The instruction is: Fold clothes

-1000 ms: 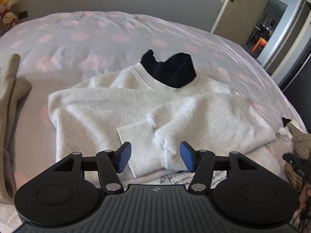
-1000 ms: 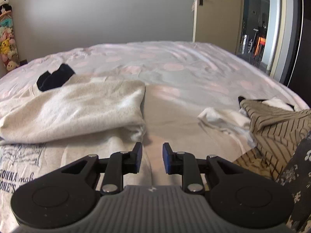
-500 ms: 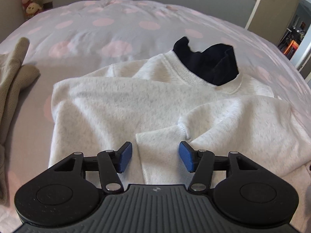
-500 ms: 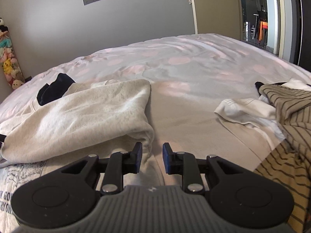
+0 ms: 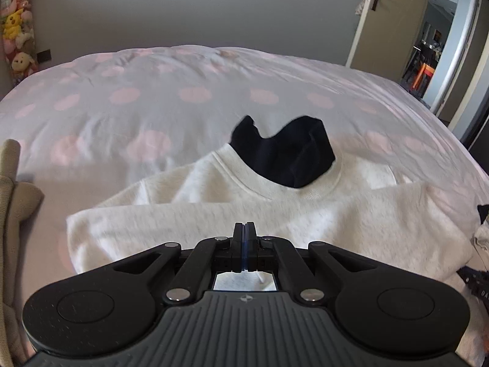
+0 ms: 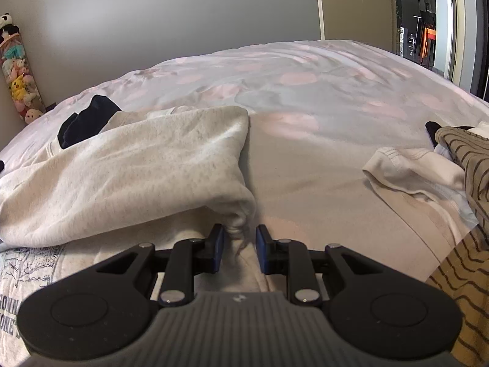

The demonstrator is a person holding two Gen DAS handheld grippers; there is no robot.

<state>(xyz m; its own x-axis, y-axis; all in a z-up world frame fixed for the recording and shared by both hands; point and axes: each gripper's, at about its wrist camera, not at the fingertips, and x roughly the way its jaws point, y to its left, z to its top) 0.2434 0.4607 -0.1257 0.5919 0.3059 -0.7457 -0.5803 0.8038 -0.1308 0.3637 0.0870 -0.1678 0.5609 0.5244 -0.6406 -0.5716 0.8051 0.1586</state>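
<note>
The sweatshirt (image 5: 321, 223) is off-white with a faint heathered fleck. A black garment (image 5: 284, 153) lies at its collar. The bedspread (image 5: 189, 98) is pale lilac-grey with pink dots. The striped garment (image 6: 464, 153) is tan with dark lines. Each claw has blue pads (image 6: 217, 249).

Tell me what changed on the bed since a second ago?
The left gripper snapped shut over the white sweatshirt; whether it pinches fabric is hidden. The right gripper crept up to the sweatshirt's folded corner, jaws apart as before. The black garment and striped cloth stayed put.
</note>
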